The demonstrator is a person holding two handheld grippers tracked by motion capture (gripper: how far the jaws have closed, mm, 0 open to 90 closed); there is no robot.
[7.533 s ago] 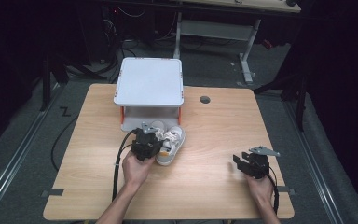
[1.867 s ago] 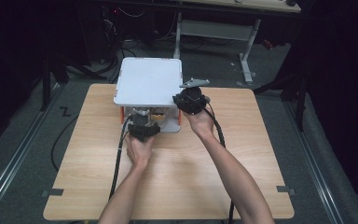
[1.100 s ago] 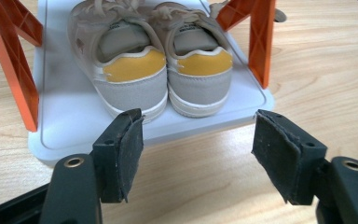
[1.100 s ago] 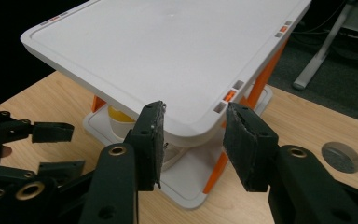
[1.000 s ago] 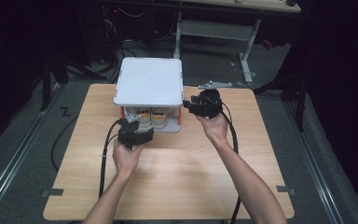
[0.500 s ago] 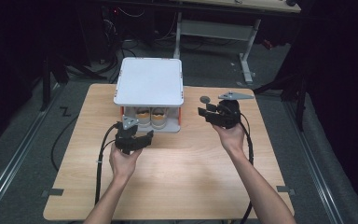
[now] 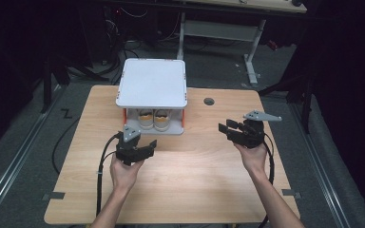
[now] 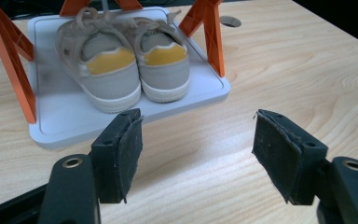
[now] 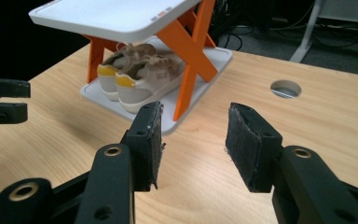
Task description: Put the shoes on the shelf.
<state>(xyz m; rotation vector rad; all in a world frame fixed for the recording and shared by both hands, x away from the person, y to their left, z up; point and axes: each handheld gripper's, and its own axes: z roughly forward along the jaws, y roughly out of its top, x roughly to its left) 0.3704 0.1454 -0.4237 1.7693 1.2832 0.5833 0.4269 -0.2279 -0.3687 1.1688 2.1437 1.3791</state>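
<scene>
I see the pair of grey suede sneakers with yellow heel tabs (image 7: 154, 119) side by side on the lower white tray of the orange-legged two-tier rack (image 7: 151, 83), at centre of the high view. My left gripper (image 7: 142, 148) hangs just below the rack and my right gripper (image 7: 226, 128) at right of centre, both spread with nothing between the pads, over the pale wooden table (image 7: 195, 185).

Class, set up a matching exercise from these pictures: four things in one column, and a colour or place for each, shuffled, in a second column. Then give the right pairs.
1. shoes
2. rack legs
3. table hole
4. left tool

a. orange
b. right of the rack
c. on the rack's bottom shelf
d. open above bare wood in front of the rack

Pairs: 1-c, 2-a, 3-b, 4-d
</scene>
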